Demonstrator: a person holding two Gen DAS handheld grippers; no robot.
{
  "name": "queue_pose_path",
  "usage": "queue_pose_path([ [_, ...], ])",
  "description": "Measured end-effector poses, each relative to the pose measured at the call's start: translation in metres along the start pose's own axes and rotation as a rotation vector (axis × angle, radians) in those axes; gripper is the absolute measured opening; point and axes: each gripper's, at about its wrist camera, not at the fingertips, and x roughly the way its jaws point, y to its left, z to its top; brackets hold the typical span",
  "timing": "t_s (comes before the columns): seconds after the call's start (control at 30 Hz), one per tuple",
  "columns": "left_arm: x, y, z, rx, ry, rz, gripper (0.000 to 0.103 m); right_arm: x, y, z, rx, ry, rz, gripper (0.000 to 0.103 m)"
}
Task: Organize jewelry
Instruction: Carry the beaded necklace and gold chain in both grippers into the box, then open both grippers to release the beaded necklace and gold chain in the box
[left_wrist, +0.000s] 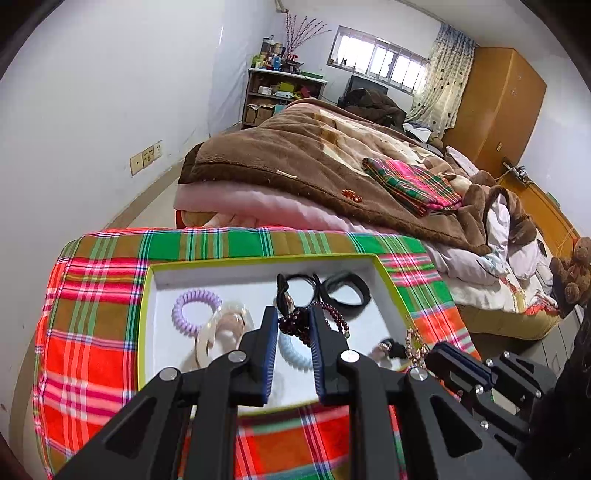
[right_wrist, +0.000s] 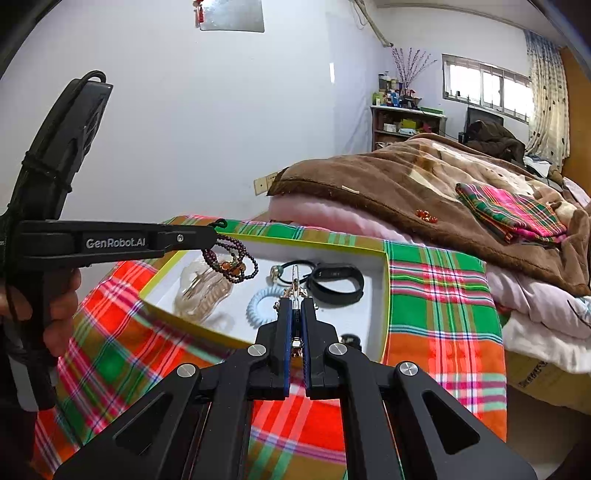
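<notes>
A white tray with a yellow-green rim (left_wrist: 258, 260) (right_wrist: 384, 280) lies on a plaid cloth. My left gripper (left_wrist: 293, 325) (right_wrist: 212, 236) holds a dark red bead bracelet (left_wrist: 295, 323) (right_wrist: 229, 264) that hangs over the tray. My right gripper (right_wrist: 295, 306) (left_wrist: 424, 350) is shut on a gold chain piece (right_wrist: 295, 286) (left_wrist: 413, 343) above the tray. In the tray lie a purple coil hair tie (left_wrist: 195, 306), a pale blue coil tie (left_wrist: 295, 352) (right_wrist: 262, 304), a clear bangle (left_wrist: 221, 332) (right_wrist: 201, 291), black hair ties (left_wrist: 299, 284) and a black wristband (left_wrist: 347, 290) (right_wrist: 336, 282).
The plaid cloth (left_wrist: 92, 295) (right_wrist: 443, 295) covers the stand under the tray. Behind it is a bed with a brown blanket (left_wrist: 295, 155) (right_wrist: 406, 177), a folded plaid cloth (left_wrist: 410, 181) and a small orange item (left_wrist: 352, 195). A shelf (left_wrist: 280, 96) stands at the far wall.
</notes>
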Motion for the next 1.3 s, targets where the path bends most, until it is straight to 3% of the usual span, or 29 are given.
queue_pose_path([
  [0.67, 0.075, 0.028, 0.023, -0.078, 0.09, 0.05, 0.018, 0.065, -0.013, -0.002, 0.043, 0.089, -0.019, 0.004],
  [1.3, 0.092, 0.036, 0.017, -0.087, 0.135, 0.077, 0.018, 0.086, -0.013, -0.01, 0.026, 0.136, -0.051, 0.004],
])
